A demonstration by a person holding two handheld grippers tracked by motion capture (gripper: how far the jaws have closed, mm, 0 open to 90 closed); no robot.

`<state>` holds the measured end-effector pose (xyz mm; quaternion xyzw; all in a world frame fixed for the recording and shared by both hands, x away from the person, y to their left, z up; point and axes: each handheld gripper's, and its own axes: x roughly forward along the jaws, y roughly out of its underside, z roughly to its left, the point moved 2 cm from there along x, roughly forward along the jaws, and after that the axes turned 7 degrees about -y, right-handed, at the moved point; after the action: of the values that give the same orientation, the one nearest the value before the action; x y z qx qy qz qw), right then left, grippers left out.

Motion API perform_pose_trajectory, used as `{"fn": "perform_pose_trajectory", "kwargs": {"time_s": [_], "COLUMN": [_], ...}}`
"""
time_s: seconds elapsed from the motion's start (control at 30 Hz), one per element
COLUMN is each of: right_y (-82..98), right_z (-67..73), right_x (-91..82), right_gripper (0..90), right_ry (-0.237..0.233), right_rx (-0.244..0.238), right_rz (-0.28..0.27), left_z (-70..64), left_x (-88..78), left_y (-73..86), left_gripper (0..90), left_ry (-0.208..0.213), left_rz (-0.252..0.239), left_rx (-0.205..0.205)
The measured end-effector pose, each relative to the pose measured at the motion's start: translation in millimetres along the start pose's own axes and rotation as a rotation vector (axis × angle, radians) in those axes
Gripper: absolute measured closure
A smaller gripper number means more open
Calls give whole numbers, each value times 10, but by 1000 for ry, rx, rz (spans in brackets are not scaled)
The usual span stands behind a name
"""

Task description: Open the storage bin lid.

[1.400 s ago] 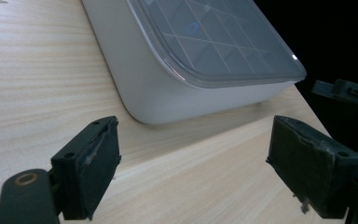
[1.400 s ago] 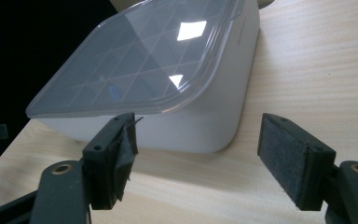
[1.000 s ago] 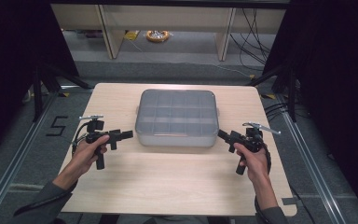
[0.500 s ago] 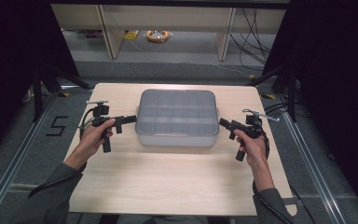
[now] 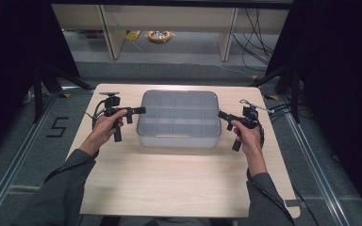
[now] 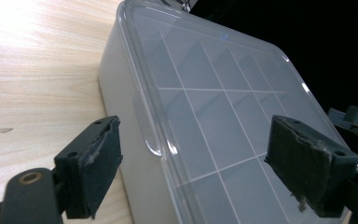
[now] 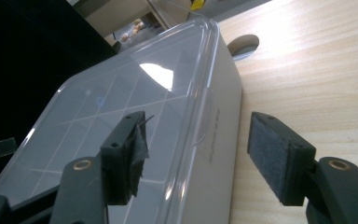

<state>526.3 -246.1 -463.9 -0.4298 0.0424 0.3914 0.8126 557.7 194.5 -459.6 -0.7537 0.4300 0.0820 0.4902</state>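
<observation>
A translucent grey compartment box (image 5: 179,117) with a clear lid sits in the middle of the wooden table. My left gripper (image 5: 140,111) is level at the box's left end. In the left gripper view its jaws (image 6: 198,156) stand wide, either side of the lid's small tab (image 6: 144,123), and the pads touch nothing. My right gripper (image 5: 220,115) is at the box's right end. Its jaws (image 7: 203,151) have just been closing. They straddle the lid's edge and tab (image 7: 206,116), and a gap still shows at both pads. The box's compartments (image 6: 214,107) look empty.
The table (image 5: 179,188) has bare wood in front of the box and a round cable hole (image 7: 242,44) near its far edge. Beyond the table stands a low shelf unit (image 5: 169,19). Black curtains hang at both sides. A cable trails from each gripper.
Both grippers have moved forward and inward from the table's sides to the box's two ends. The right gripper's jaws look narrower than before. The box has not moved.
</observation>
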Motion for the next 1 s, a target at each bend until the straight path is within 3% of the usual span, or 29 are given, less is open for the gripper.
{"fn": "perform_pose_trajectory", "kwargs": {"time_s": [0.07,0.17,0.2,0.27,0.33,0.37,0.4,0.43,0.47,0.53,0.57,0.63,0.67,0.73,0.77,0.8,0.83,0.87,1.0], "right_y": [-1,-4,-18,-20,-12,-12,-11,-4,-13,-14,-18,-21,-39,-37,-40,-35,-35,-42,-37], "right_z": [-26,-31,-87,-94,-16,-16,-50,-23,-31,-44,-28,-6,-56,-39,-29,18,18,48,73], "right_x": [31,61,93,115,128,128,137,160,172,183,198,205,221,253,260,255,255,250,239], "right_gripper": [394,399,410,418,429,429,437,453,457,464,471,475,477,488,496,502,502,503,505], "right_ry": [-6,-10,-9,-7,2,2,-9,-7,-10,-15,-7,-11,-21,-11,-13,-12,-12,-10,17], "right_rx": [-16,2,-51,-54,58,58,5,35,23,7,33,44,-35,-44,-38,14,14,47,58], "right_rz": [2,8,-2,5,18,18,15,22,27,24,18,30,15,13,13,19,19,9,-30], "left_z": [7,10,15,14,28,23,19,8,10,13,17,39,43,38,37,34,34,32,24], "left_x": [42,95,147,189,208,225,241,249,250,248,241,234,230,224,220,217,217,209,187], "left_y": [-24,-37,-40,-40,-41,-38,-35,-31,-28,-26,-27,-38,-38,-22,-22,-23,-23,-20,-15], "left_gripper": [192,231,238,266,288,288,303,336,337,358,358,376,376,393,398,405,423,423,475], "left_ry": [-9,-20,-30,-36,-40,-36,-32,-27,-31,-33,-34,-29,-29,-26,-26,-28,-28,-32,-45], "left_rz": [3,0,14,26,23,25,28,37,32,32,32,23,22,32,32,25,25,20,19], "left_rx": [-1,-11,-20,-32,-25,-42,-45,-31,-17,-20,-37,-28,-29,-43,-42,-47,-47,-53,-57]}}
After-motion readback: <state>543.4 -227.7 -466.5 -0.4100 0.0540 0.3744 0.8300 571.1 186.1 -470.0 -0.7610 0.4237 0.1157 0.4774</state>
